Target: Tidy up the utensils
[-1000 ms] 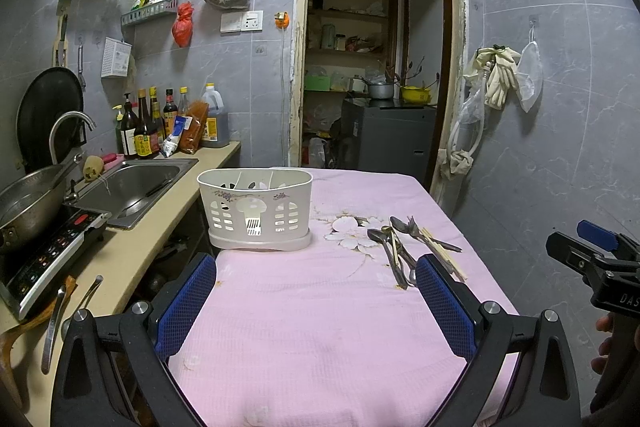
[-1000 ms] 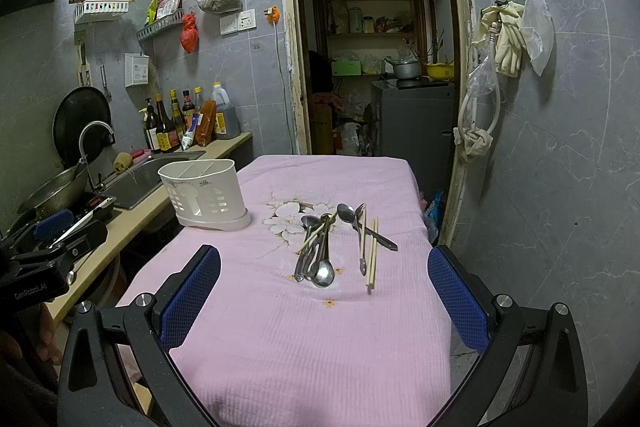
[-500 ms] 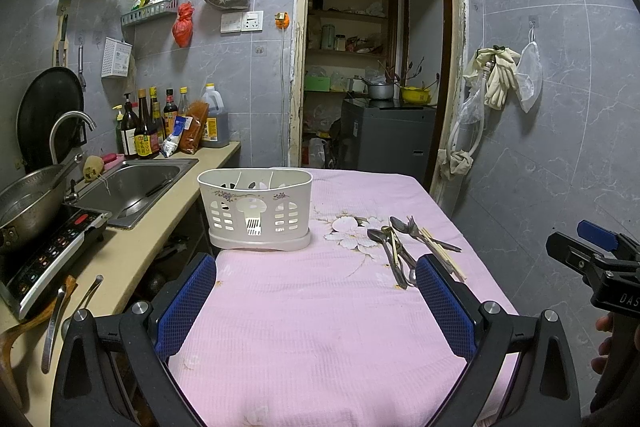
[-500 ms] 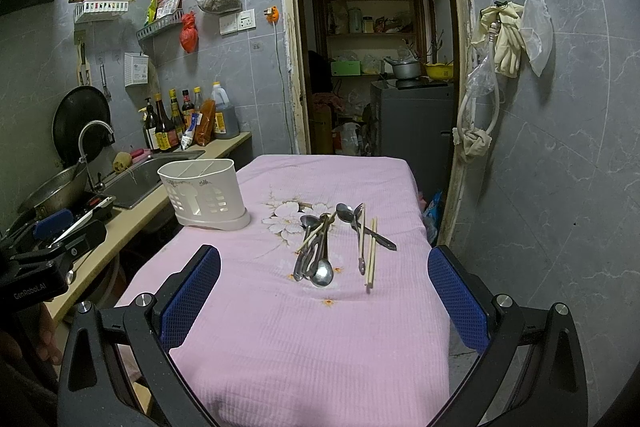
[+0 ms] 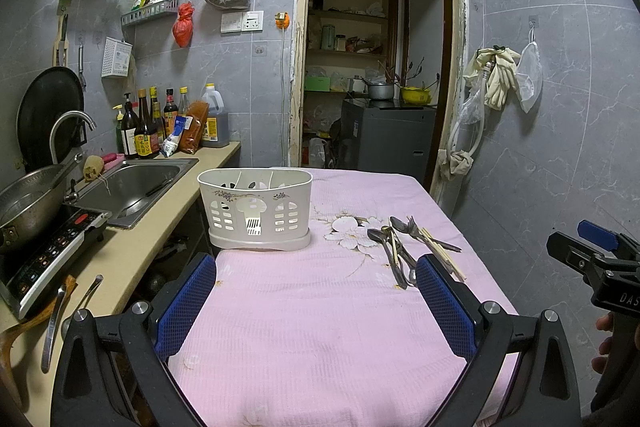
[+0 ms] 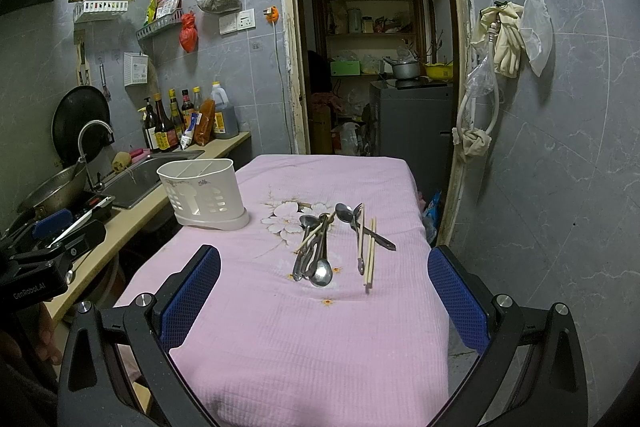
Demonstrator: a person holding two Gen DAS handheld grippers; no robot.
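A white slotted utensil holder stands on the pink tablecloth at the left; it also shows in the right wrist view. A pile of metal spoons, a fork and wooden chopsticks lies to its right; the pile also shows in the left wrist view. My left gripper is open and empty above the near part of the cloth. My right gripper is open and empty, in front of the utensil pile.
A counter on the left holds a sink, sauce bottles, a steel bowl on a cooktop, and ladles. An open doorway lies behind the table. A tiled wall runs close along the right.
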